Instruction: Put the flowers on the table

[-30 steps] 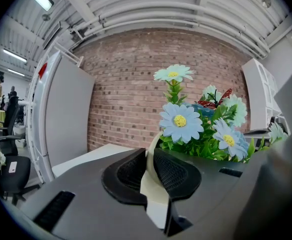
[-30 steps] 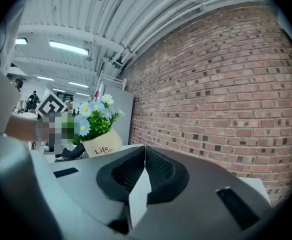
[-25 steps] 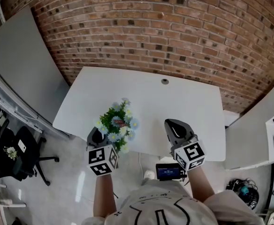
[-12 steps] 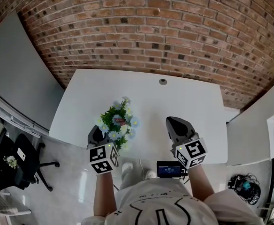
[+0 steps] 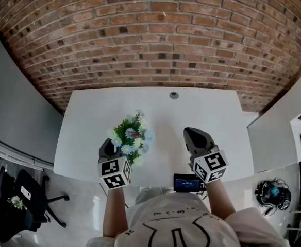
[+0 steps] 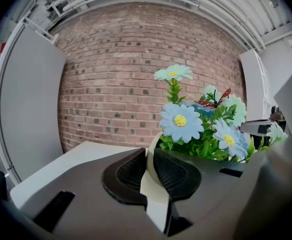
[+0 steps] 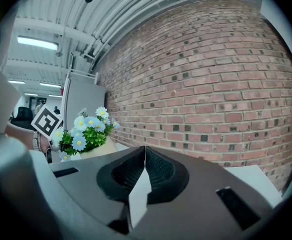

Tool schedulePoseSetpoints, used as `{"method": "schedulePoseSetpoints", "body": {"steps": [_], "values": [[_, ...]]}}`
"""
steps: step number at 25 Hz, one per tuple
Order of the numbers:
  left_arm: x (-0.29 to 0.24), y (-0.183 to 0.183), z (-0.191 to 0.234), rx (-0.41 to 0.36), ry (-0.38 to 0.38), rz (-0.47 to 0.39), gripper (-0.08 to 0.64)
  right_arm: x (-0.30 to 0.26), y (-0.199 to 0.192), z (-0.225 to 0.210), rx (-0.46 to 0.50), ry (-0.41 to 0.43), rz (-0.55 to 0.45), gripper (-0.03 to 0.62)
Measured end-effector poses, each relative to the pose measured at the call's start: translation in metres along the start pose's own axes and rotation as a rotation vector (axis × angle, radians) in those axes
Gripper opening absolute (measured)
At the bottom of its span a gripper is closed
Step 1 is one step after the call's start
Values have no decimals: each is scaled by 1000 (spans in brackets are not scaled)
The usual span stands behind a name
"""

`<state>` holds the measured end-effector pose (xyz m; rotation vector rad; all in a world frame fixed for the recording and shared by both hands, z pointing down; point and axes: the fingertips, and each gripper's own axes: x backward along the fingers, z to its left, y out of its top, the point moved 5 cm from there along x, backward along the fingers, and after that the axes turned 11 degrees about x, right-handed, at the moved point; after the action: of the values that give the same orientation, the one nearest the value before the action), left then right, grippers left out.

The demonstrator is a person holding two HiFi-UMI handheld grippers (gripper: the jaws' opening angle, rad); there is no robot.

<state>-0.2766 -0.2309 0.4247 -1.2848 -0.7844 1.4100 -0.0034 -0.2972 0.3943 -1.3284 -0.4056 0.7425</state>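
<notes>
Flowers point(image 5: 130, 138) held over the surface's point(image 5: 202, 107) near edge, left of centre. Set-down and release look pending. Left claw point(image 5: 108, 149) clamped on the cream pot rim point(image 6: 153, 184), which only the left gripper view shows. Right claw point(image 5: 194, 138) closed and empty, confirmed by its own view, not the head view.

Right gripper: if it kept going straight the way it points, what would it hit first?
Probably the brick wall: the right gripper points out over the table, with the flowers off to its left. Its height is hard to judge.
</notes>
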Motion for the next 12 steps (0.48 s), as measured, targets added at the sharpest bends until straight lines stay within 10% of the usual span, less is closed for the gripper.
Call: {"method": "schedulePoseSetpoints", "body": {"steps": [12], "values": [[-84,6,31,-17,-95,83,58,-58,-18,-4,-34,-83,98,17]]}}
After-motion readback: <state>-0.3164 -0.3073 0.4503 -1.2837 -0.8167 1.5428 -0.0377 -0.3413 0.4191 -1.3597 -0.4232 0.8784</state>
